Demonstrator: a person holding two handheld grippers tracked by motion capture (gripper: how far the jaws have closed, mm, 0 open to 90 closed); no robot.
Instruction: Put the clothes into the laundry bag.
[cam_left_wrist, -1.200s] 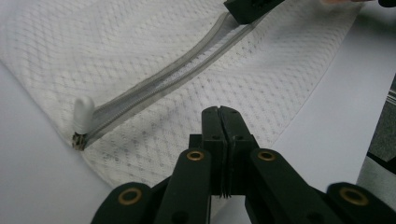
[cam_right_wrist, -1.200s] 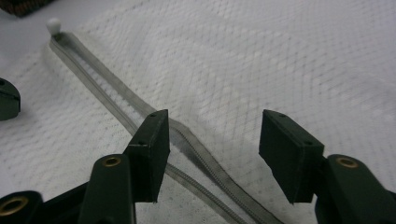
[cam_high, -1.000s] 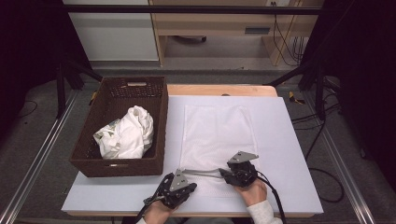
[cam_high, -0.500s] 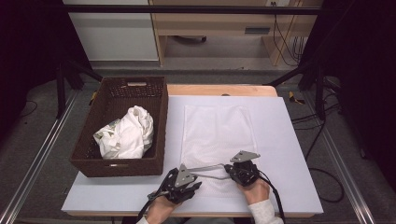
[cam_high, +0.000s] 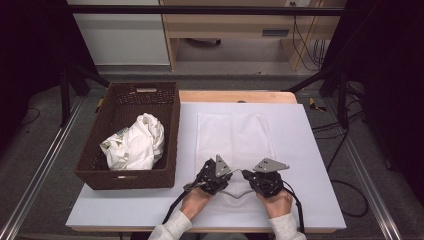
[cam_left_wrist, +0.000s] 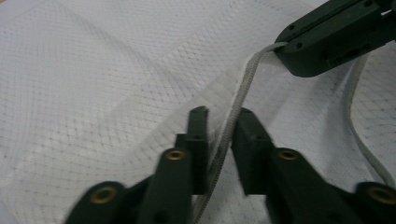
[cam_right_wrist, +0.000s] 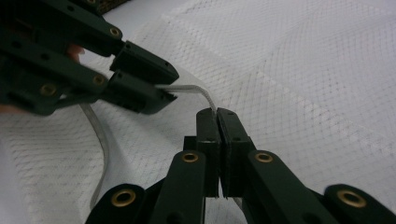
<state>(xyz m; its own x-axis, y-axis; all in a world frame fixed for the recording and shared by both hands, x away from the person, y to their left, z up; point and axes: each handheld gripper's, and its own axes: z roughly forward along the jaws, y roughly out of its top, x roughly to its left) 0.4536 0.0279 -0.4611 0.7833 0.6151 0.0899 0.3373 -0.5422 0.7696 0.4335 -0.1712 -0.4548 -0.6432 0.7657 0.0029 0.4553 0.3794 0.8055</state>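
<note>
High view: I see the flat white mesh laundry bag (cam_high: 235, 142) lying on the white tabletop (cam_high: 310, 150), its near edge raised between my two grippers. Beside it, at the table's left, stands the dark brown woven basket (cam_high: 165, 125), which contains a crumpled white cloth with a printed patch (cam_high: 135, 147).

Left gripper (cam_high: 212, 172): it sits at the bag's near edge, just left of the right gripper (cam_high: 262, 176). In the left gripper view, the left gripper (cam_left_wrist: 219, 123) has the bag's pale grey zipper band (cam_left_wrist: 240, 91) running up between its jaws. A narrow gap shows around the band, so I judge the pads not to be pressing it; these jaws have just been closing, with the band between them.

Right gripper: in the right gripper view, the right gripper (cam_right_wrist: 217, 114) has its jaws brought fully together on the zipper band (cam_right_wrist: 205, 95), which emerges at the tips and arches across to the left gripper (cam_right_wrist: 161, 84). I read this as a firm pinch on the band.

Between the two grippers the band is lifted clear of the mesh; a further length of it curves down onto the bag at the near side. The person's hands and white sleeves (cam_high: 175, 227) enter from the table's near edge.
</note>
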